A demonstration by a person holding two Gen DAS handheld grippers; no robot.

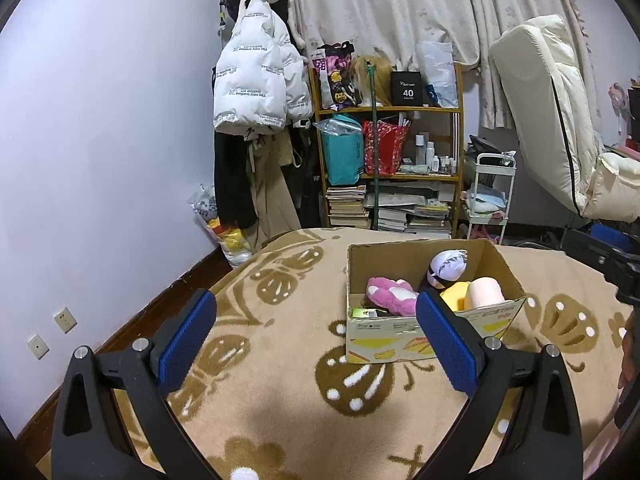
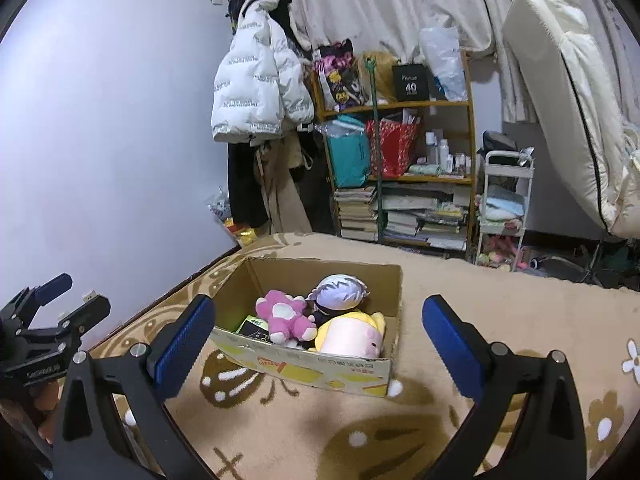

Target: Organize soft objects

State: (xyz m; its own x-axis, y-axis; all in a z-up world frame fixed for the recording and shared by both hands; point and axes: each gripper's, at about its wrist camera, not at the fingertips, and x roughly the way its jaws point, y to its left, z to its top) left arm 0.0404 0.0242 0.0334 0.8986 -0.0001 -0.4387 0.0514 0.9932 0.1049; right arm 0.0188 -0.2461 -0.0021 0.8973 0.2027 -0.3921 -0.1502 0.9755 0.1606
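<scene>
An open cardboard box (image 2: 320,372) (image 1: 380,332) stands on a beige blanket with brown butterfly patterns. Inside lie a pink plush (image 2: 286,316) (image 1: 392,294), a doll with a pale purple head (image 2: 340,290) (image 1: 448,265) and a yellow and pink plush (image 2: 352,334) (image 1: 476,294). My right gripper (image 2: 318,340) hangs open in front of and a little above the box, nothing between its blue pads. My left gripper (image 1: 316,336) is open too, left of and in front of the box, holding nothing. It also shows at the left edge of the right wrist view, left gripper (image 2: 60,312).
The blanket (image 2: 500,320) covers a bed that ends at the lavender wall (image 1: 100,140) on the left. Behind stand a crowded shelf (image 1: 388,140), hanging coats (image 1: 256,80), a white trolley (image 1: 490,196) and a leaning mattress (image 2: 568,92).
</scene>
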